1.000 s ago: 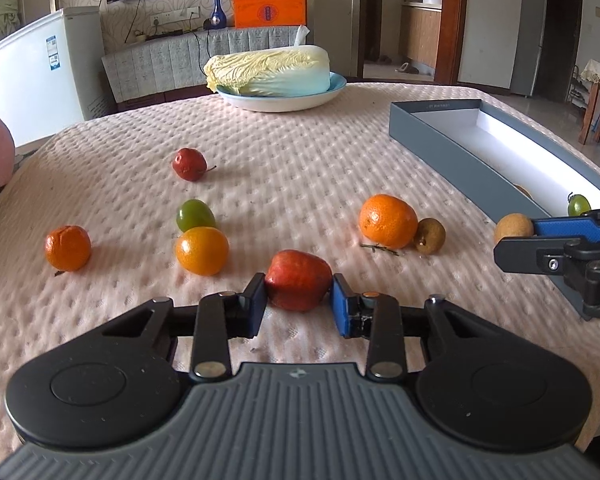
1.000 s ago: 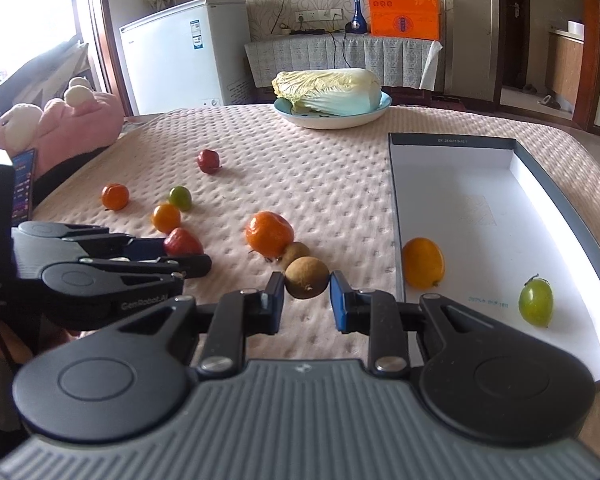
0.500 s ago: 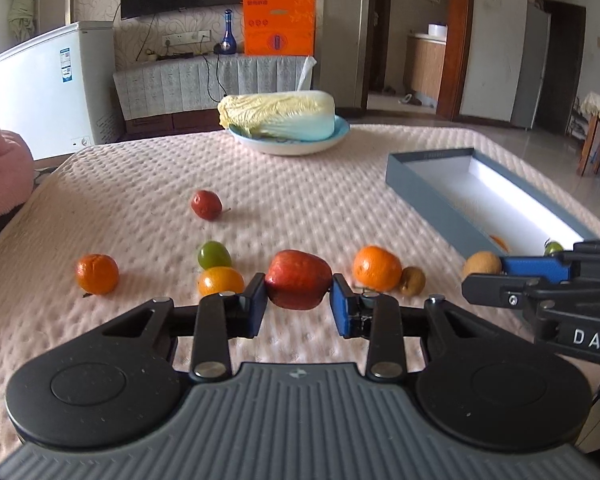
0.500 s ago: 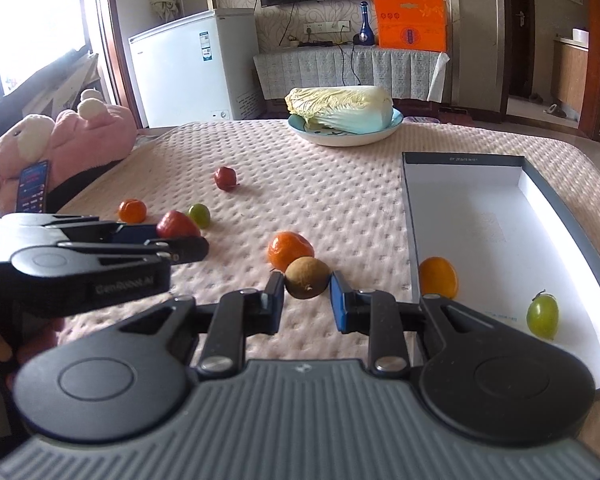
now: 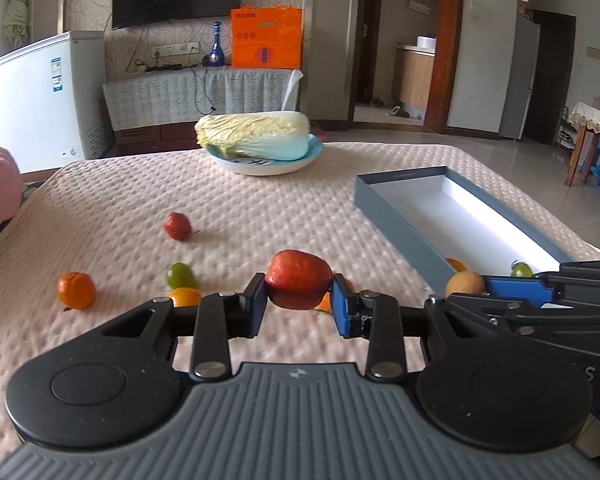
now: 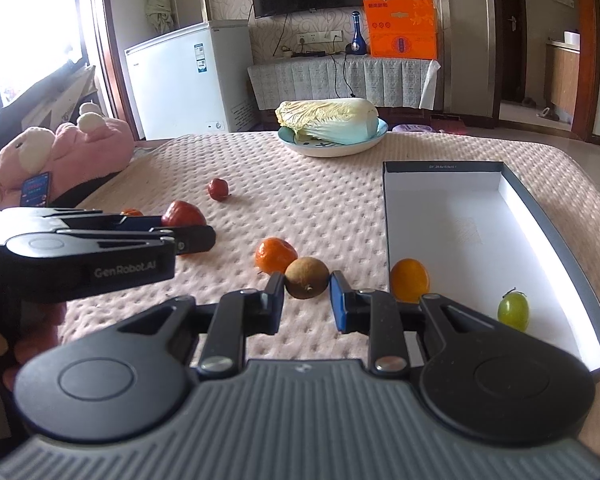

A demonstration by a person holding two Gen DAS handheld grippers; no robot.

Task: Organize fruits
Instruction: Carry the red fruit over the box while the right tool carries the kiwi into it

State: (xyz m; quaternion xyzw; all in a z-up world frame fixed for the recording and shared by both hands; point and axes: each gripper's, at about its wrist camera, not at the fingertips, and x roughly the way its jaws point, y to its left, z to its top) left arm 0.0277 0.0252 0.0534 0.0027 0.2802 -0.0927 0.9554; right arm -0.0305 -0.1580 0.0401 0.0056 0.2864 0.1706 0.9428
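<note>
My left gripper (image 5: 299,300) is shut on a red apple (image 5: 298,279) and holds it above the pink table cover; the apple also shows in the right wrist view (image 6: 182,214). My right gripper (image 6: 306,298) is shut on a brown kiwi (image 6: 307,278), also lifted, left of the grey box (image 6: 556,232). The kiwi also shows in the left wrist view (image 5: 464,283). The box (image 5: 400,216) holds an orange (image 6: 409,280) and a green fruit (image 6: 513,309). Loose on the cover lie a small red fruit (image 5: 177,226), a green fruit (image 5: 179,275), and oranges (image 5: 76,290) (image 6: 274,255).
A plate with a napa cabbage (image 5: 256,138) stands at the far side of the table. A pink plush toy (image 6: 60,152) sits off the table's left edge. A white freezer (image 5: 40,96) stands behind.
Both grippers have risen from the table, each carrying its fruit. The loose fruits and the box have not moved.
</note>
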